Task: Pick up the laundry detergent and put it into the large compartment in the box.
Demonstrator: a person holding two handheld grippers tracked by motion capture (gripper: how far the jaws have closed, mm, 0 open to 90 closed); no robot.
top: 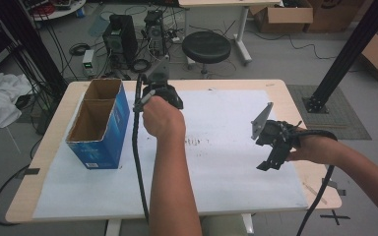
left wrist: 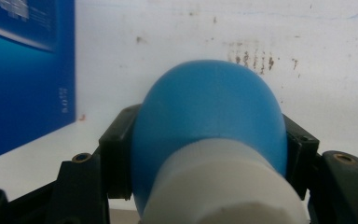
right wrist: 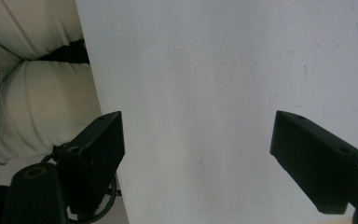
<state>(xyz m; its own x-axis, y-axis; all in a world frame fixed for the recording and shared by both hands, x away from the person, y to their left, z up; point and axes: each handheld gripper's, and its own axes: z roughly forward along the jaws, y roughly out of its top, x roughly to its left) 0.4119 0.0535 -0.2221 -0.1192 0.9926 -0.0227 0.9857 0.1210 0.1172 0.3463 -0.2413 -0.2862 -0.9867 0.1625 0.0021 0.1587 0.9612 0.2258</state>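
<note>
The left gripper [left wrist: 209, 154] has a blue rubber bulb [left wrist: 209, 121] pinched between its two black jaws, one jaw pressed against each flank. The bulb has a white neck [left wrist: 223, 186] at the near end, toward the gripper's body, and its rounded blue end points forward, away from the hand, so its long axis runs along the line of the jaws. From the gripper's own camera the bulb hangs over the white sheet [left wrist: 261, 37], near a patch of small brown stains [left wrist: 254, 58], with the blue box [left wrist: 23, 74] just off to one side.

From above, the left hand [top: 162, 118] holds its gripper [top: 163, 94] over the far middle of the white sheet [top: 226, 162], just beside the blue box [top: 101, 125]. That box is an open cardboard carton with two compartments, standing on the left part of the table [top: 295, 98]. The bulb itself is hidden under the hand in this view.

The right gripper [top: 270, 147] is held well apart, over the right side of the sheet, in the right hand [top: 315, 147]. Its jaws [right wrist: 200, 158] are spread wide with nothing between them, just bare white sheet. A black cable [top: 137, 147] trails from the left gripper toward the near edge.
</note>
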